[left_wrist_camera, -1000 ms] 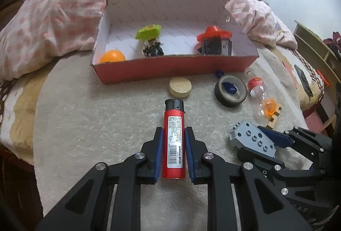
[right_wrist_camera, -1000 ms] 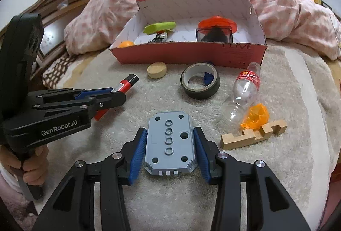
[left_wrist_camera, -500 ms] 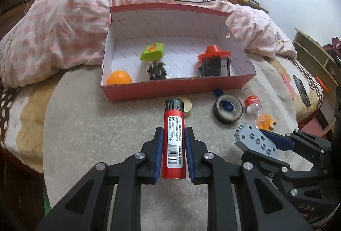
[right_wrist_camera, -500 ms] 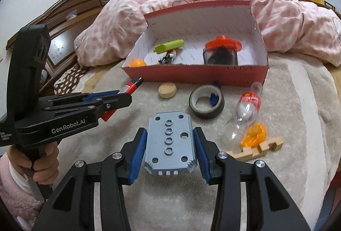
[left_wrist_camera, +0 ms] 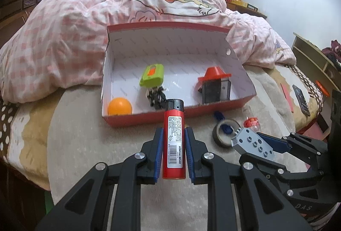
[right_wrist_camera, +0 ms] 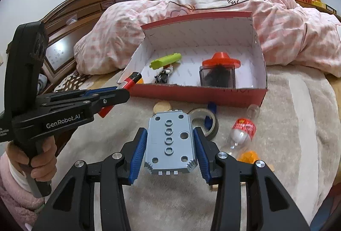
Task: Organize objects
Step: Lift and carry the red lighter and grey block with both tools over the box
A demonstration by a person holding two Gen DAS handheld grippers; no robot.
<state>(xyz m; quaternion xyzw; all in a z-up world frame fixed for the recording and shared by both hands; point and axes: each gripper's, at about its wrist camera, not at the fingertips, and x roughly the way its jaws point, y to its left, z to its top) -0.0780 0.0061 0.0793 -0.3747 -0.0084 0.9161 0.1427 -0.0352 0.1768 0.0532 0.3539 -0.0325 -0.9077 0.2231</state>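
Note:
My left gripper [left_wrist_camera: 173, 142] is shut on a red lighter [left_wrist_camera: 173, 139] with a black cap, held above the beige blanket just in front of the red cardboard box [left_wrist_camera: 149, 119]. My right gripper [right_wrist_camera: 169, 145] is shut on a grey perforated plate [right_wrist_camera: 169, 141], raised over the blanket nearer the front. The box [right_wrist_camera: 198, 95] holds an orange ball [left_wrist_camera: 119, 106], a green toy [left_wrist_camera: 151, 75], a small dark figure [left_wrist_camera: 156, 96] and a red-lidded jar [left_wrist_camera: 215, 87]. In the right wrist view the left gripper [right_wrist_camera: 115, 92] shows at the left with the lighter [right_wrist_camera: 127, 83] tip near the box corner.
On the blanket lie a tape roll [right_wrist_camera: 205, 122] with a blue piece in it, a wooden disc [right_wrist_camera: 162, 106], a clear bottle [right_wrist_camera: 243, 130], an orange piece [right_wrist_camera: 248, 156] and a wooden block. A pink checked quilt [left_wrist_camera: 64, 43] is heaped behind the box. A hand [right_wrist_camera: 36, 162] grips the left handle.
Both grippers have risen with their loads and come closer to the box. The box interior shows more from above, and the lighter's tip now overlaps the box's front wall.

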